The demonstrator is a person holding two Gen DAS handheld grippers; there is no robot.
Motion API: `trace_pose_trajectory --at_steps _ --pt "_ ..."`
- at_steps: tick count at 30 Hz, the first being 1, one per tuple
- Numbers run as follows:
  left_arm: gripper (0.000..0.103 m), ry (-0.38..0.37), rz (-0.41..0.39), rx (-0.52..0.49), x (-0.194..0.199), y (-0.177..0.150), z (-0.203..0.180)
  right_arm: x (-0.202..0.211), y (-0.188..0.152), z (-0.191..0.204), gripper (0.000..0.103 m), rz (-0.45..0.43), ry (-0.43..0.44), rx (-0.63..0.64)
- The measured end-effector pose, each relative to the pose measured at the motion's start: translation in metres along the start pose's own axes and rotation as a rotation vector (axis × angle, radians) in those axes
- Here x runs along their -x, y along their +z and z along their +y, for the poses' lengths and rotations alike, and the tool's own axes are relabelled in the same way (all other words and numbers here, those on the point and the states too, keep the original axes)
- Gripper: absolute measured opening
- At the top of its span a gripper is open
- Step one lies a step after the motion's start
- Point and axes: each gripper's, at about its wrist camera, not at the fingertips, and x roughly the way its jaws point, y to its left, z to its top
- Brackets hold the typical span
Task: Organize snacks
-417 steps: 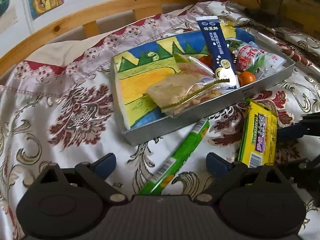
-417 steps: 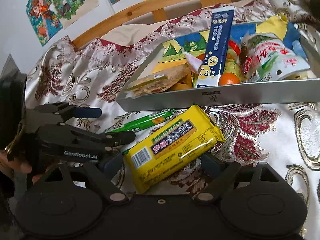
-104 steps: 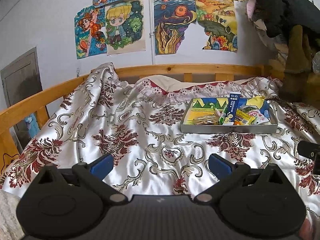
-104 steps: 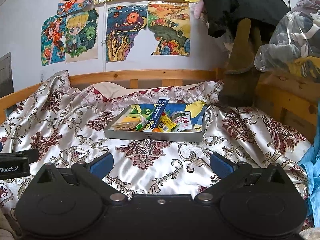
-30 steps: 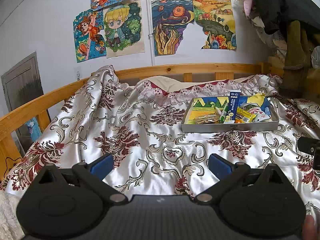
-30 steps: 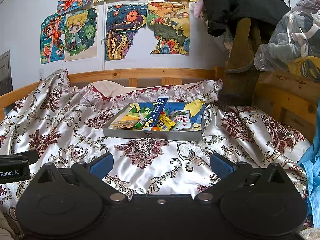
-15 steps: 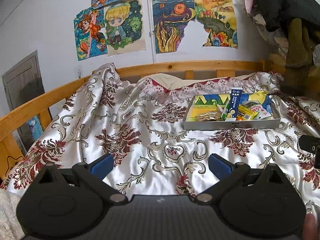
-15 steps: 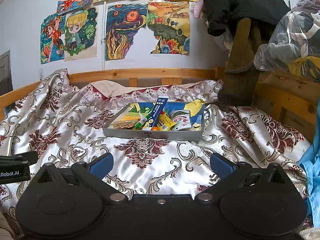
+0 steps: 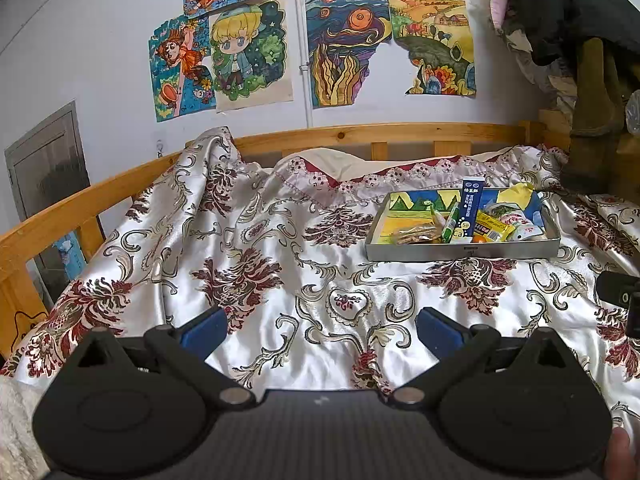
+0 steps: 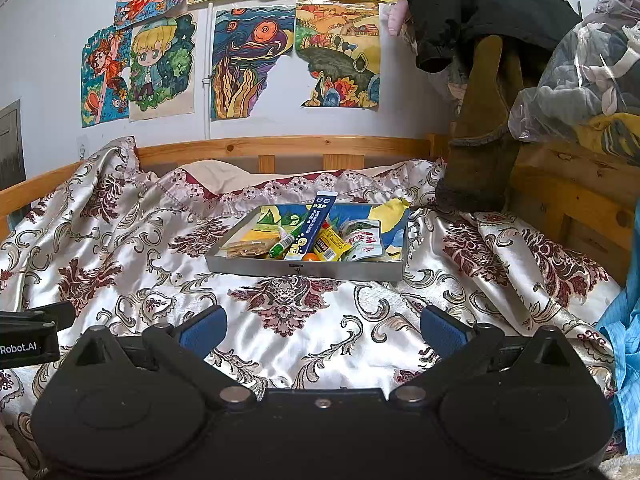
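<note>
You have bare bedspread on every side of the tray: wide to its left, a strip in front, less to its right before the wooden frame. Your left gripper and right gripper hover well in front of the tray, jaws spread wide, nothing between them. The snacks all lie inside the tray, on the bed. Drawings hang on the wall behind the tray.
</note>
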Motion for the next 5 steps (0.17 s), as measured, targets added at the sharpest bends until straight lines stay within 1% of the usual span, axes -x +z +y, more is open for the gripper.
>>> trace_pose_trajectory --at_steps 5 --pt "0.103 -0.004 0.004 -0.002 0.0004 -0.0003 -0.0002 0.0001 0.0001 0.0002 0.102 0.001 0.000 0.000"
